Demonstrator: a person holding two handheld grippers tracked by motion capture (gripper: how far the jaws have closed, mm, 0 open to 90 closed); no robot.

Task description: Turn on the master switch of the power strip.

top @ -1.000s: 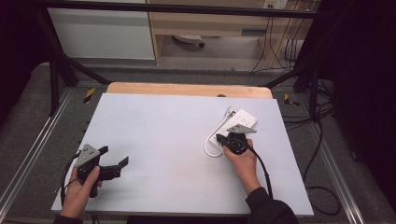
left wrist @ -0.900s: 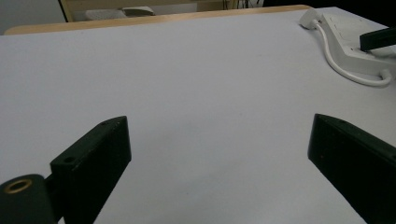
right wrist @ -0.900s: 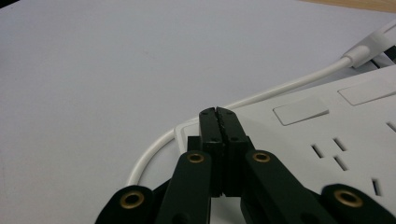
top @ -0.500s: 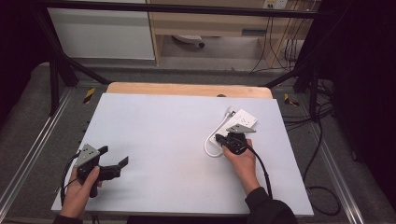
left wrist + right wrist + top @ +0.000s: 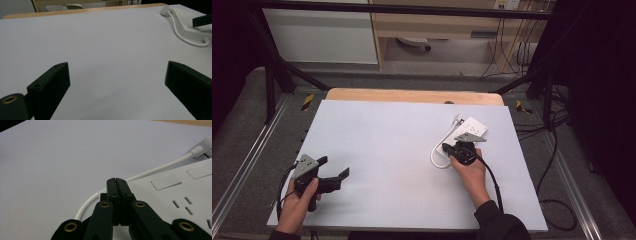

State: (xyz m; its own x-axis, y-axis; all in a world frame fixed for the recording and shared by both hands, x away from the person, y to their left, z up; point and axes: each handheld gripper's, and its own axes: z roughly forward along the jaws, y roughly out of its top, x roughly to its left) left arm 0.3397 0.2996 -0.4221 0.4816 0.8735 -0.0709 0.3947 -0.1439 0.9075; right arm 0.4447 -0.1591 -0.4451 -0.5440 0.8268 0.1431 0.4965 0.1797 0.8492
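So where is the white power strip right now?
In the high view, the white power strip lies on the right side of the table, toward the far edge, with its white cord looping beside it. The shut right gripper sits at its near end.

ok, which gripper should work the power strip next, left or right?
Right. The right gripper is shut with its tips right at the white power strip and its cable. The left gripper sits open far across the table.

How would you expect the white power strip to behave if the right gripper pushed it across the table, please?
The white power strip looks flat and rigid, so it would probably slide rather than tip. Its white cable lies in a loose loop, so it is likely floppy and would trail. The table looks smooth, suggesting easy sliding.
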